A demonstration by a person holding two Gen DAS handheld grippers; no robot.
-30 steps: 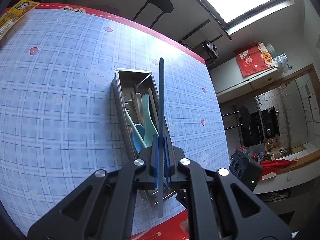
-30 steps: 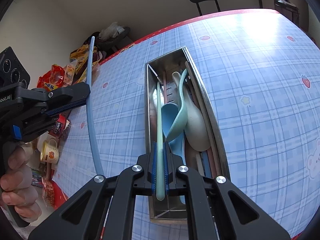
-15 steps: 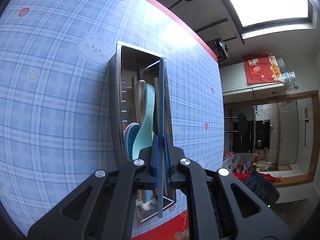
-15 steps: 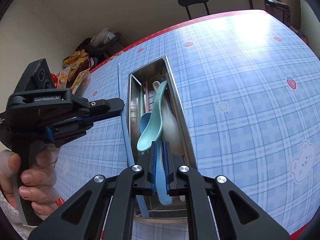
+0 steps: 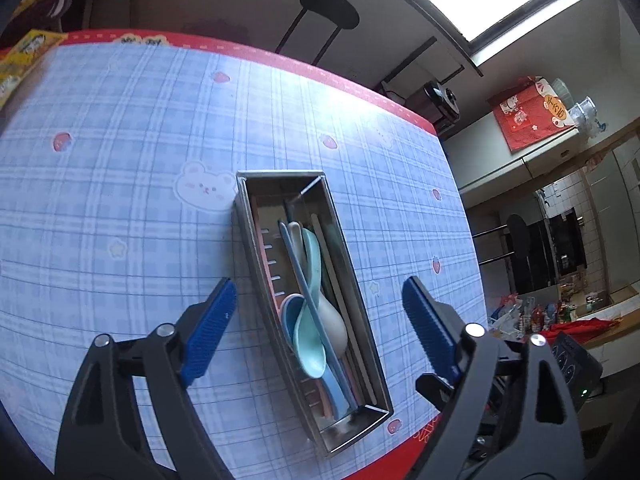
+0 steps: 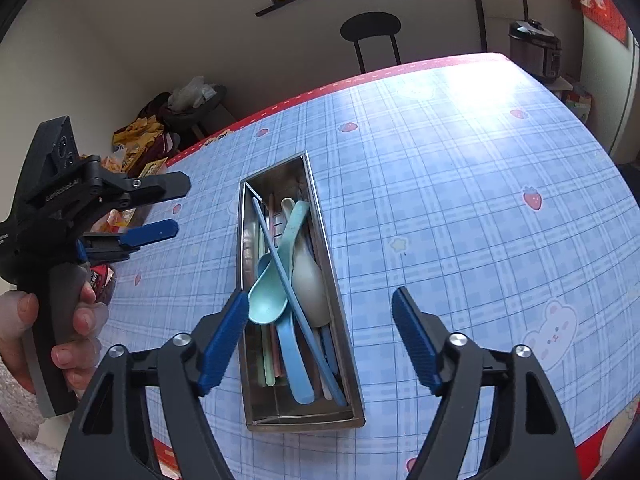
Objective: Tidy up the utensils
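A long steel utensil tray (image 5: 256,248) (image 6: 344,364) lies on the blue plaid tablecloth. In it lie a teal spoon (image 5: 310,336) (image 6: 276,284), a blue spoon (image 6: 294,360), a beige spoon (image 5: 334,320) (image 6: 308,284), a blue chopstick (image 5: 308,292) (image 6: 288,284) lying slantwise on top, and several more sticks. My left gripper (image 5: 318,328) is open and empty above the tray; it also shows at the left of the right wrist view (image 6: 170,206). My right gripper (image 6: 320,340) is open and empty above the tray's near end.
The table's red edge (image 6: 400,70) runs along the far side, with a black stool (image 6: 370,28) behind it. Snack packets (image 6: 136,140) lie past the table's left corner. A rice cooker (image 6: 534,50) stands at the right.
Both grippers have opened. The blue chopstick from my left gripper and the spoon from my right gripper now lie in the tray. Both grippers have pulled back and up.
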